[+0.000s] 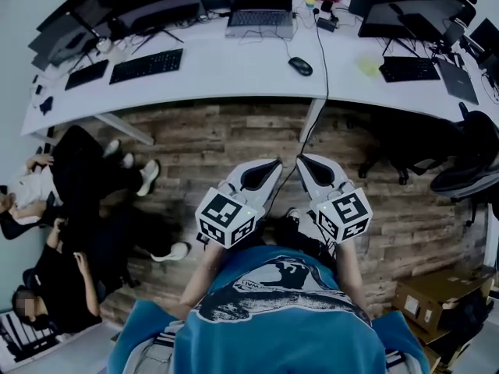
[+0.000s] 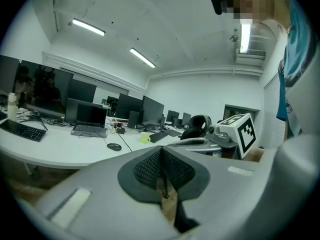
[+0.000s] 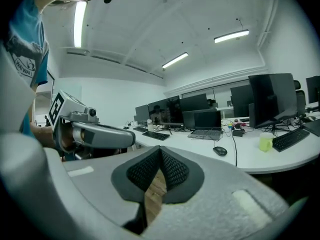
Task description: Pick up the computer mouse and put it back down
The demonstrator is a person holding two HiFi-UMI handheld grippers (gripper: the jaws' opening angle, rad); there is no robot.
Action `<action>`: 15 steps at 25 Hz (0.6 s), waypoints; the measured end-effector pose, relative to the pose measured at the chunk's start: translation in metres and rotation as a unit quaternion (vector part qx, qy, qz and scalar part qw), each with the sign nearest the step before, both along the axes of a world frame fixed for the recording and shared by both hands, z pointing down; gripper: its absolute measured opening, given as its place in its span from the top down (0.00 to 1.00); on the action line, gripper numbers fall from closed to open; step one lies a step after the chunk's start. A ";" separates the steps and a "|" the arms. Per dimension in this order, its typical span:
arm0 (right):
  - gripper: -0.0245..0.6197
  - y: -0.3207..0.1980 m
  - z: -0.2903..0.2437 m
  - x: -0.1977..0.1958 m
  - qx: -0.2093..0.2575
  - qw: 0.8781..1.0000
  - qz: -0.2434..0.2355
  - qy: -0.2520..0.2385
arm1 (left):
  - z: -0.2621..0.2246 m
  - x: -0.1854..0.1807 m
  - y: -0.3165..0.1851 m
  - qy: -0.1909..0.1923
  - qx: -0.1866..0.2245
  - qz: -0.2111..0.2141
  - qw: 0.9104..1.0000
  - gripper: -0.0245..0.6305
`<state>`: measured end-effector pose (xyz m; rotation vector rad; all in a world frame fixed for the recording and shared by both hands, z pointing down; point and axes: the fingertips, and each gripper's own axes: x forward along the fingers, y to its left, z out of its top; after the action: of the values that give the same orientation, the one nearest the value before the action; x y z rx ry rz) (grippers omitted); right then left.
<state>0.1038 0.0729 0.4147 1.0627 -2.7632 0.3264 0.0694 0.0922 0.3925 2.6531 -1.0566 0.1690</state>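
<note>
The black computer mouse [image 1: 300, 66] lies on the white curved desk [image 1: 234, 72], in front of a laptop, its cable trailing back. It also shows small and far in the left gripper view as the mouse [image 2: 114, 146], and in the right gripper view as the mouse [image 3: 220, 151]. My left gripper [image 1: 273, 164] and right gripper [image 1: 302, 160] are held side by side close to my body, over the wooden floor, well short of the desk. Both point toward the desk. The left gripper [image 2: 161, 151] and the right gripper [image 3: 160, 151] are shut with nothing between the pads.
A laptop [image 1: 260, 19], two keyboards [image 1: 146, 65] [image 1: 409, 68], monitors and a yellow-green cup [image 2: 145, 138] sit on the desk. A black cable [image 1: 323, 53] hangs from it. People sit on the floor at the left [image 1: 70, 209]. An office chair [image 1: 468, 170] and a cardboard box [image 1: 437, 294] stand at the right.
</note>
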 end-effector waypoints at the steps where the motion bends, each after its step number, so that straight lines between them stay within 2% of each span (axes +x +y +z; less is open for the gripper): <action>1: 0.96 -0.005 0.001 0.009 -0.001 1.000 -0.003 0.000 | 0.001 0.008 -0.004 -0.001 -0.001 -0.005 1.000 0.94; 8: 0.96 -0.033 0.007 0.054 -0.005 1.000 -0.019 -0.017 | 0.006 0.043 -0.024 -0.011 -0.003 -0.043 0.999 0.94; 15: 0.96 -0.044 0.016 0.062 -0.022 0.998 -0.039 -0.037 | 0.010 0.046 -0.030 -0.027 -0.018 -0.079 0.996 0.94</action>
<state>0.1653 0.0285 0.4306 0.9471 -2.8394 0.4224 0.1156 0.0624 0.4025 2.5322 -1.2630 0.2244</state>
